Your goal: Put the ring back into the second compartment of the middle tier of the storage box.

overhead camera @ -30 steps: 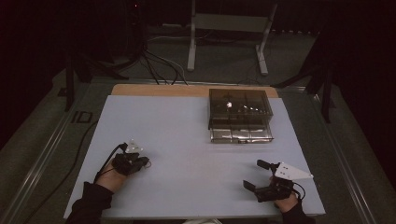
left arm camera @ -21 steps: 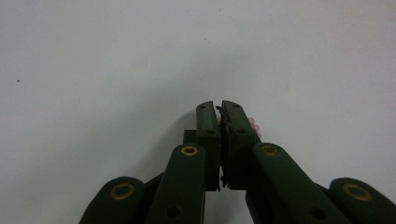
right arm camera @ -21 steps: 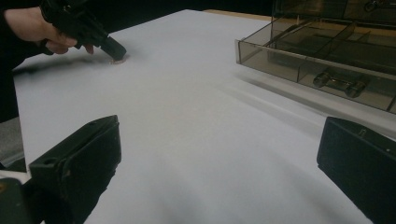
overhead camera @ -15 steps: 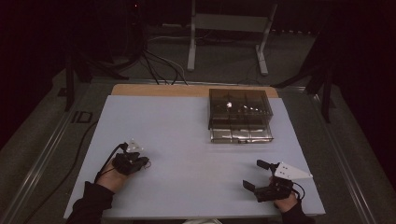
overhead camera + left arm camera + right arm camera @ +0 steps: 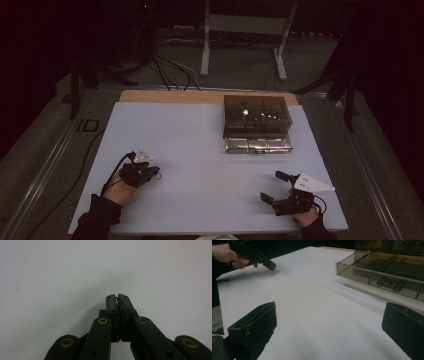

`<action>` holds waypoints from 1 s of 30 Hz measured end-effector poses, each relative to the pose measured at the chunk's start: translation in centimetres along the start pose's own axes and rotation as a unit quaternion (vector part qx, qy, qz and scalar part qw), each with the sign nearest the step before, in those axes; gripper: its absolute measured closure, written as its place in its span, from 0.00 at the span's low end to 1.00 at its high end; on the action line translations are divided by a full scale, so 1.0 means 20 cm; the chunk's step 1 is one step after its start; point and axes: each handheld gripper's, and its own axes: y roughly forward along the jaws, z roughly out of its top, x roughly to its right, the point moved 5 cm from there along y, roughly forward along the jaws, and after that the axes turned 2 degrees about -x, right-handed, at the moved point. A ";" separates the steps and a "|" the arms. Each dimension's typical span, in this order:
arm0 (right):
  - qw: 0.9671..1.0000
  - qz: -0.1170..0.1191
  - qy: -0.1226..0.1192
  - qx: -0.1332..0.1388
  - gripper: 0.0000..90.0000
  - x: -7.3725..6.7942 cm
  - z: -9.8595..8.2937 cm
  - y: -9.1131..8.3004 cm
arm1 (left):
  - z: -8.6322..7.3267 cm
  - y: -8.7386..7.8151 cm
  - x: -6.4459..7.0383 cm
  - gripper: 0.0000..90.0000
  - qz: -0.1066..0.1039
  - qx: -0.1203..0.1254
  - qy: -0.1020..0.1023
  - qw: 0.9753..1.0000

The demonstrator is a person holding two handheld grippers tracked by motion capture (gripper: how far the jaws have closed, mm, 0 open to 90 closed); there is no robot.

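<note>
Left hand-held gripper [image 5: 150, 172]: jaws pressed together on a thin wire ring [image 5: 118, 303], tips low over the white counter [image 5: 200, 150].
Right hand-held gripper [image 5: 274, 187]: jaws spread wide, nothing between them, resting near the counter's near edge.
Ring: pinched between the left jaws; a loop of it pokes out by the tips.
Organizer box [image 5: 257, 124]: smoky clear plastic, 1 drawer pulled out, well ahead of the right hand-held gripper.
Drawer contents: a small metal part [image 5: 390, 285] in a front compartment.
Risk, slip: judged, the hold on so thin a wire is slight; a twist could drop it.
Risk, snag: judged, the ring could catch a drawer divider on release.
View difference: left gripper view gives the wire between the jaws; right gripper view gives the round loop at the counter and the drawer's dividers; high view gives the layout.
</note>
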 end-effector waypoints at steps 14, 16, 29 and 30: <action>1.000 -0.001 0.001 -0.002 0.00 0.00 0.00 0.00 | 0.10 -0.05 0.00 1.00 0.002 0.012 0.011 1.000; 1.000 0.000 0.002 0.001 0.00 0.00 0.00 0.00 | 0.11 -0.05 0.00 1.00 0.002 0.010 0.015 1.000; 1.000 0.002 -0.003 -0.003 0.00 -0.01 0.00 0.00 | 0.22 -0.03 0.05 1.00 -0.017 0.020 0.032 0.999; 1.000 0.002 -0.003 -0.003 0.00 -0.01 0.00 0.00 | 0.22 -0.03 0.05 1.00 -0.017 0.020 0.032 0.999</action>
